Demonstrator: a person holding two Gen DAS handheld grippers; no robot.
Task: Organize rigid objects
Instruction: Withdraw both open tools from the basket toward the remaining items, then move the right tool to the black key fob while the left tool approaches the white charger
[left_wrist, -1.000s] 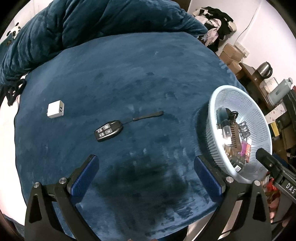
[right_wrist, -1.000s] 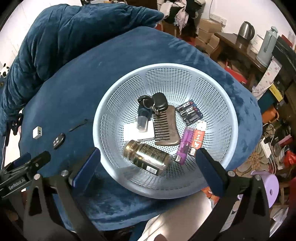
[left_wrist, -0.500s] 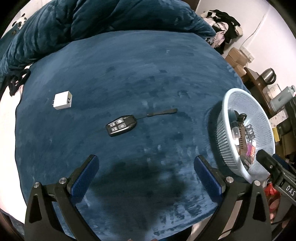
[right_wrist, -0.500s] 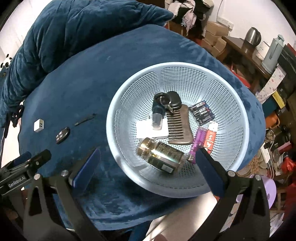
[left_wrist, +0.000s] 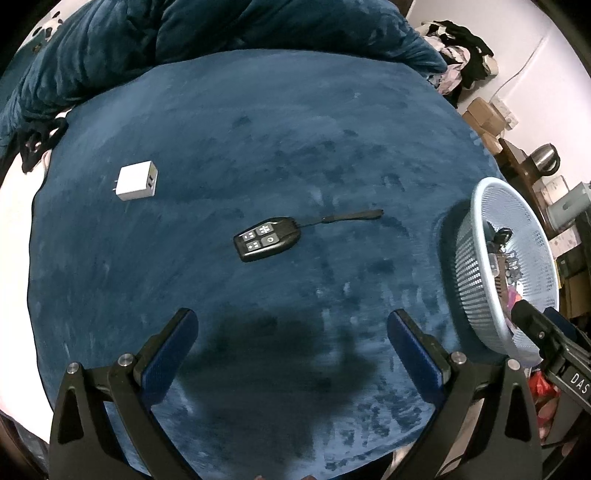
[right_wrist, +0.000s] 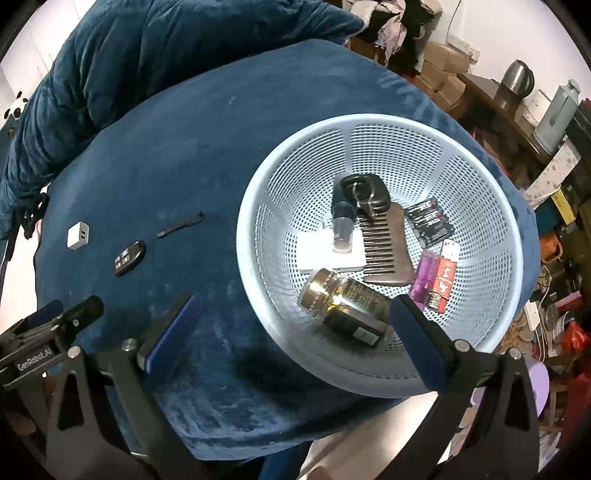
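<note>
Blue plush blanket spread flat as the working ground, cluttered shelves and a kettle off to the right. Left gripper hanging empty, jaws wide apart, now nearer the black remote than a second ago: remote larger and closer to centre in the left view, strap trailing right. White charger lying well apart, further left. Basket pushed out to the right edge of that view. Right gripper also empty, jaws wide apart, drifted left across the basket so that only one jaw hangs over the rim, the other over bare blanket. Already inside: gold-capped bottle, comb, keys, batteries, lighters, a white box.

Reads as a handover between steps: last drop apparently done, left side closing on the remote as the likely next pick. Two loose things left outside the basket, remote and charger, so the sorting looks nearly finished.
</note>
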